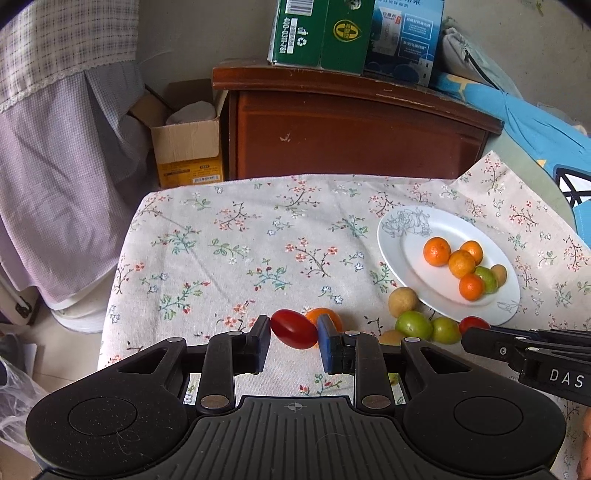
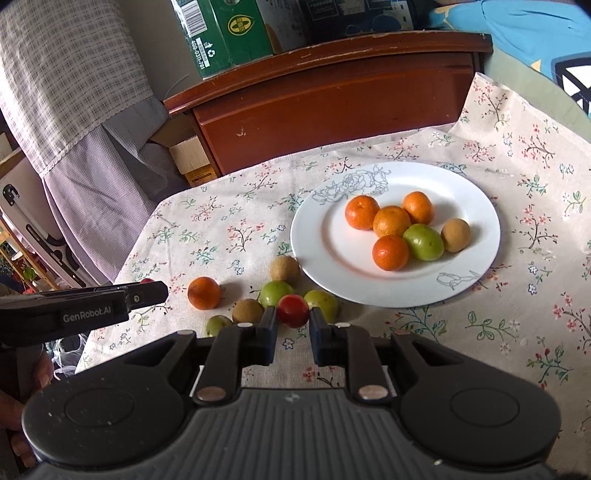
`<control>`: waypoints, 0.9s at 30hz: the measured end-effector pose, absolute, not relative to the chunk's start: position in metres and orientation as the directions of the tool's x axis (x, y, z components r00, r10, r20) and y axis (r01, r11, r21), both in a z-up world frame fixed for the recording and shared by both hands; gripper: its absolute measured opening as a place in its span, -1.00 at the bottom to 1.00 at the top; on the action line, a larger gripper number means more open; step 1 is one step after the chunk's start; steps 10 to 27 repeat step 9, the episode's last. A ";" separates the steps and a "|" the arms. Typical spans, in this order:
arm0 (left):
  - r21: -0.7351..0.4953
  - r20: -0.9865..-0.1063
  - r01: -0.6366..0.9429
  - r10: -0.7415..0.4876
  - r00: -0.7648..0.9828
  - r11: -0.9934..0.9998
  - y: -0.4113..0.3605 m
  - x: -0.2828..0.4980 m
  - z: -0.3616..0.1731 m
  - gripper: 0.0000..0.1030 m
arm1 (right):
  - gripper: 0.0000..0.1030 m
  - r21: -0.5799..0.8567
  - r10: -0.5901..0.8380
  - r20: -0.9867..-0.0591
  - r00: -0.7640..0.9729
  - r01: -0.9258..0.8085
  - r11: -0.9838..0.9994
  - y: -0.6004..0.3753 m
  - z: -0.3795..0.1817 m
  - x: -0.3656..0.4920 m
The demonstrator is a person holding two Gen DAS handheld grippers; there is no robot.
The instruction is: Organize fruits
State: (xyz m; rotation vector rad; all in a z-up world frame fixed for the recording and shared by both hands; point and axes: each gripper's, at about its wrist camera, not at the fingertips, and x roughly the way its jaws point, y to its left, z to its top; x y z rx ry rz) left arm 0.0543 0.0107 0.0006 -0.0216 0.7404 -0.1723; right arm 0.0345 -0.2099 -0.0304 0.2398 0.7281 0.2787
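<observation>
My left gripper (image 1: 293,334) is shut on a red cherry tomato (image 1: 294,329), held above the floral cloth in front of a loose orange (image 1: 325,318). My right gripper (image 2: 293,325) is shut on a second red cherry tomato (image 2: 293,310) near the plate's front edge. The white plate (image 2: 476,206) holds several small oranges (image 2: 362,212), a green fruit (image 2: 423,242) and a brown longan (image 2: 455,235). Loose on the cloth are an orange (image 2: 203,292), green fruits (image 2: 275,292) and longans (image 2: 284,268). The left gripper shows side-on in the right wrist view (image 2: 147,291).
A brown wooden cabinet (image 1: 351,136) stands behind the table with green and blue cartons (image 1: 321,33) on top. An open cardboard box (image 1: 188,144) sits on the floor at left. Checked fabric (image 1: 66,147) hangs at left. A blue cushion (image 1: 535,125) lies at right.
</observation>
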 end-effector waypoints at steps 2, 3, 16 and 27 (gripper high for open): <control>-0.080 -0.653 0.166 -0.177 0.736 0.983 0.007 0.053 0.007 -0.51 | -0.65 0.314 0.331 -0.601 0.727 -0.166 0.935 -0.214 -0.022 0.033; -0.086 -0.647 0.175 -0.188 0.739 0.981 0.005 0.053 0.011 -0.51 | -0.65 0.318 0.332 -0.592 0.735 -0.165 0.934 -0.216 -0.017 0.033; -0.110 -0.616 0.242 -0.257 0.745 0.964 -0.012 0.056 0.028 -0.51 | -0.65 0.345 0.325 -0.551 0.768 -0.145 0.927 -0.237 0.009 0.034; -0.110 -0.616 0.242 -0.257 0.745 0.964 -0.012 0.056 0.028 -0.51 | -0.65 0.345 0.325 -0.551 0.768 -0.145 0.927 -0.237 0.009 0.034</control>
